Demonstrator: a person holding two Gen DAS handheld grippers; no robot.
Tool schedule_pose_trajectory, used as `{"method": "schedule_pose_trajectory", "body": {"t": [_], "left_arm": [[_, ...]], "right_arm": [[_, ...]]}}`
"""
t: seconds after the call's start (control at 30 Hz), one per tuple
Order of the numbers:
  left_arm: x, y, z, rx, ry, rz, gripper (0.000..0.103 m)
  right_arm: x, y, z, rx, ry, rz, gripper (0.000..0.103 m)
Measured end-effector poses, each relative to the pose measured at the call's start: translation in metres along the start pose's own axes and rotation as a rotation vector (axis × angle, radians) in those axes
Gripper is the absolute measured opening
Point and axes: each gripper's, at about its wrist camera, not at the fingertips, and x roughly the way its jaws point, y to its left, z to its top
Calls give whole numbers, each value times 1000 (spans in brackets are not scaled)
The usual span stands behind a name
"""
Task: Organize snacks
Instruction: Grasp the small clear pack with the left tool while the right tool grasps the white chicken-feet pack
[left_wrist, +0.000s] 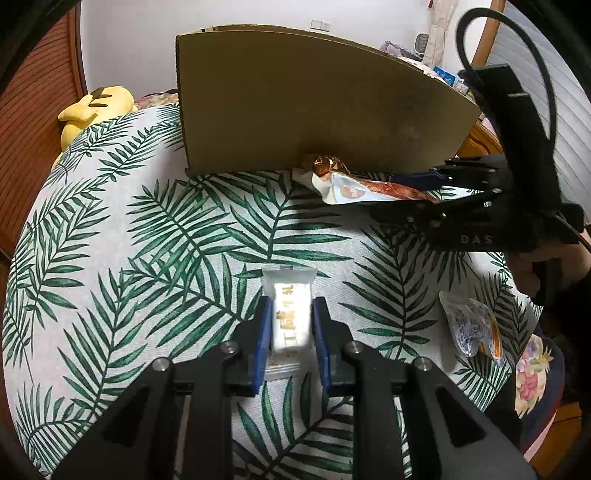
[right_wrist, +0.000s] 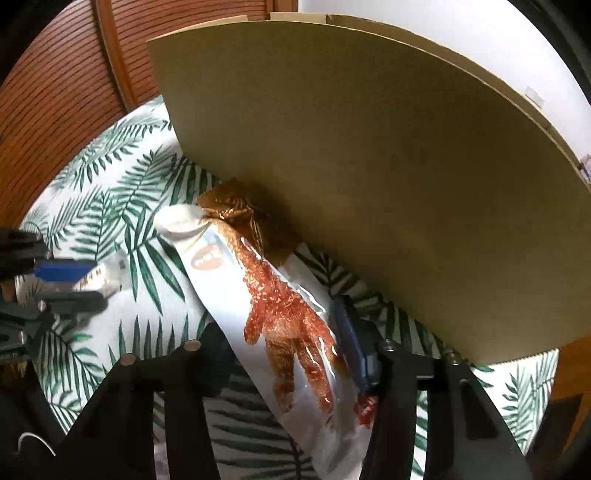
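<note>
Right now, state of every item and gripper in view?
left gripper: shut on white bar packet
right gripper: shut on chicken-foot pouch
gold-wrapped candy: lying against cardboard box
clear snack packet: loose on leaf-print cloth

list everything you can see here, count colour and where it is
cardboard box: 1, brown, standing at the far side of the cloth
leaf-print cloth: 1, white with green fronds, covering the surface
white snack bar: 1, white wrapper with gold print, between the left gripper's fingers
long snack pouch: 1, white with a clear window showing reddish-brown food, held by the right gripper, its tip near the box
foil-wrapped snack: 1, copper, against the foot of the box
clear snack packet: 1, clear with orange, lying on the cloth at the right
plush toy: 1, yellow, far left beyond the cloth
left gripper: 1, black with blue pads
right gripper: 1, black with blue pads
</note>
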Motion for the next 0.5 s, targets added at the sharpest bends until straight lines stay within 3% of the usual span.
{"method": "schedule_pose_trajectory", "body": {"t": [0.23,0.5], "left_arm": [[0,0,-1,-7,-1,-5,20],[-3,2,-3,-13,-6,-9,19]], "right_arm": [[-17,22,-13,-60,8,-53,31],[-40,36,-25,-70,-15,-41,28]]}}
